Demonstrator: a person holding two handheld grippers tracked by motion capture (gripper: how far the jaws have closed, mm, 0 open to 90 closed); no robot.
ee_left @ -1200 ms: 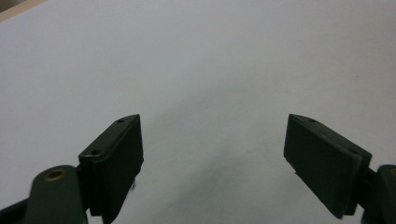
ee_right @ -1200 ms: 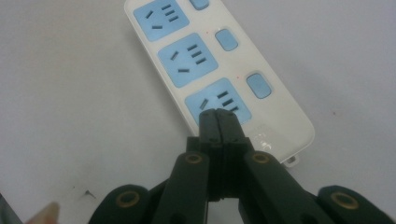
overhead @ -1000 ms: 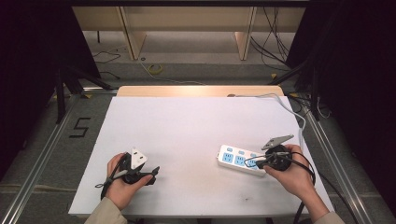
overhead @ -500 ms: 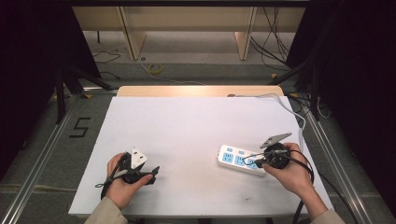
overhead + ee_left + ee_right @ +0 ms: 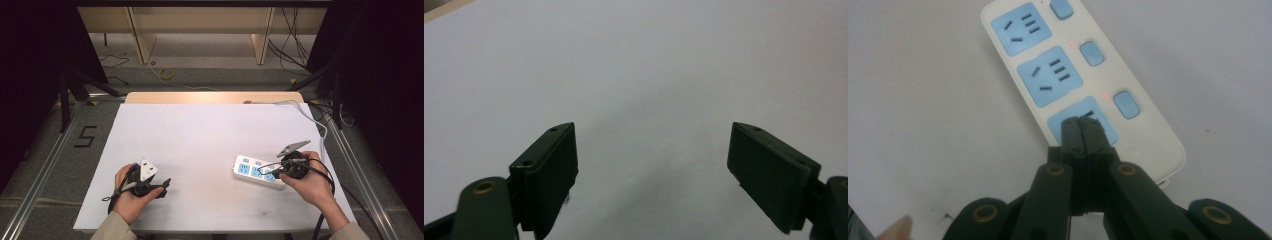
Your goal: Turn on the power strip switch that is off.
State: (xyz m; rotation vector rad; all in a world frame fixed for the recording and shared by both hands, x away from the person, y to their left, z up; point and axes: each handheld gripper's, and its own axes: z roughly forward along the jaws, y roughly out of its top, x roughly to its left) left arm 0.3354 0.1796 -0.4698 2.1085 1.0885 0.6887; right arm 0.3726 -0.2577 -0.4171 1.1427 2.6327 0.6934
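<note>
A white power strip point(image 5: 257, 171) point(image 5: 1078, 80) with three blue sockets and blue switch buttons lies on the right half of the white table point(image 5: 210, 140). My right gripper point(image 5: 276, 174) point(image 5: 1082, 125) is shut, jaws pressed together with nothing between them, tips over the nearest socket; I cannot tell whether they touch it. Two small red lights glow beside the switches. My left gripper point(image 5: 165, 183) point(image 5: 651, 165) rests near the table's front left, open, with bare table between its jaws.
The strip's white cable point(image 5: 310, 112) runs back along the right edge and off the far side. A wooden board point(image 5: 210, 97) borders the table's far edge. Shelving legs and loose cables stand on the floor beyond.
</note>
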